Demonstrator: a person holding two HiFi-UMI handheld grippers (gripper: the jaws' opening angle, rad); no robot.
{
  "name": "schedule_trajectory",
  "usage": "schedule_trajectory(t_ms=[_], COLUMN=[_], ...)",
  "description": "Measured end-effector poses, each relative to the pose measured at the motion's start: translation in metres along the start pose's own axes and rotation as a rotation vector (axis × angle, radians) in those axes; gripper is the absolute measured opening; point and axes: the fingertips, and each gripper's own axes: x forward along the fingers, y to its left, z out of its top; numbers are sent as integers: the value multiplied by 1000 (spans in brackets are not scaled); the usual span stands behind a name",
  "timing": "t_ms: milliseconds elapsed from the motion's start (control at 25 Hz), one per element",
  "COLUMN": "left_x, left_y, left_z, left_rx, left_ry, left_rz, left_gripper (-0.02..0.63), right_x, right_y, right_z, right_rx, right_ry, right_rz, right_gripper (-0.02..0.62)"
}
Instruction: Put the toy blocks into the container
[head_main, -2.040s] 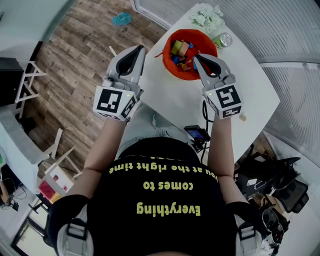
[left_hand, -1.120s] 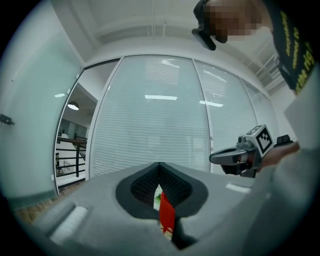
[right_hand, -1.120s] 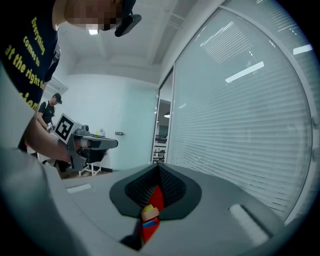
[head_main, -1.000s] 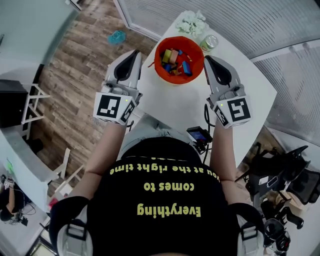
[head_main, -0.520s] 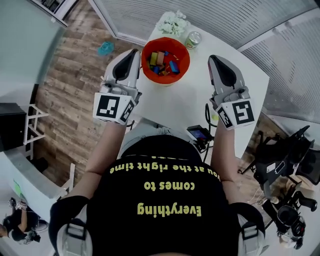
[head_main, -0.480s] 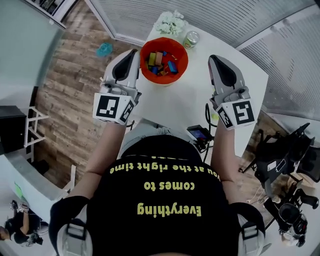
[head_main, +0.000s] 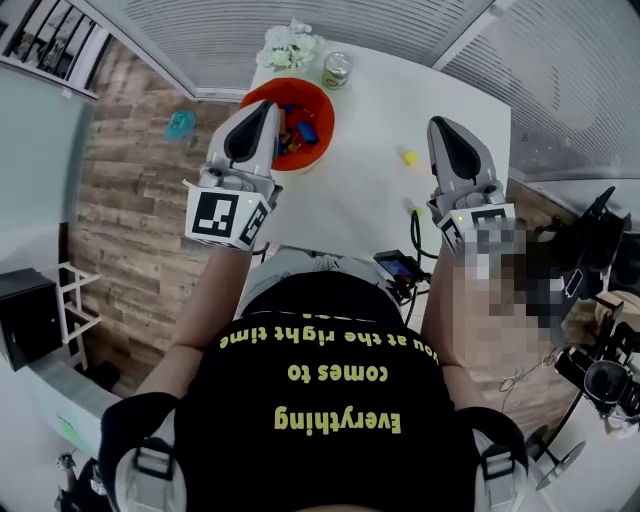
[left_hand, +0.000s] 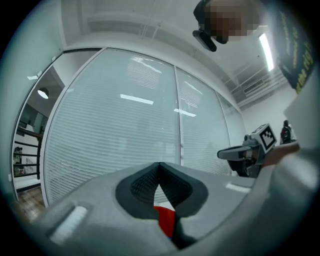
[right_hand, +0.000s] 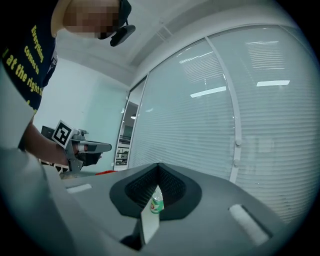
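Right gripper (head_main: 438, 122): near right, jaws shut, empty.
Left gripper (head_main: 268, 103): near left, jaws shut, empty, overlapping the container's near edge.
Small yellow toy block (head_main: 408, 157): loose on the white table (head_main: 370, 120), left of the right gripper.
Round orange container (head_main: 328, 120): far left, holds coloured toy blocks (head_main: 300, 128).
Progress: seemingly nearly finished; the yellow block remains.

In the head view the counter (head_main: 380, 200) fills the upper middle of the frame. The container (head_main: 305, 86) stands on its upper left part, with toy blocks (head_main: 300, 130) in it. Behind the container, toward the top edge, stand a can (head_main: 337, 68) and, left of the can, flowers (head_main: 283, 45). 1 loose block (head_main: 408, 157) lies on the counter right of the container, just left of the right gripper (head_main: 440, 122). The left gripper (head_main: 268, 103) overlaps the container's left side.
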Motion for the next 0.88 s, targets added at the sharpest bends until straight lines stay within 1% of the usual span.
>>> schedule_trajectory(t_ms=[360,640,880], left_x=[18,27,36], left_y=[-45,-75,-88], left_z=[-12,-22,-38], left_rx=[-22,-39,-56], left_ry=[23,47,77], left_rz=[-121,-193,-242], left_gripper=[-3,-3,-3], right_x=[-53,-84,-95], right_y=[-18,-27,-29], right_z=[-14,-37,-62], right_rx=[23,65,89], right_ry=[40,102,153], right_rz=[-121,-179,-216], right_gripper=[6,8,6])
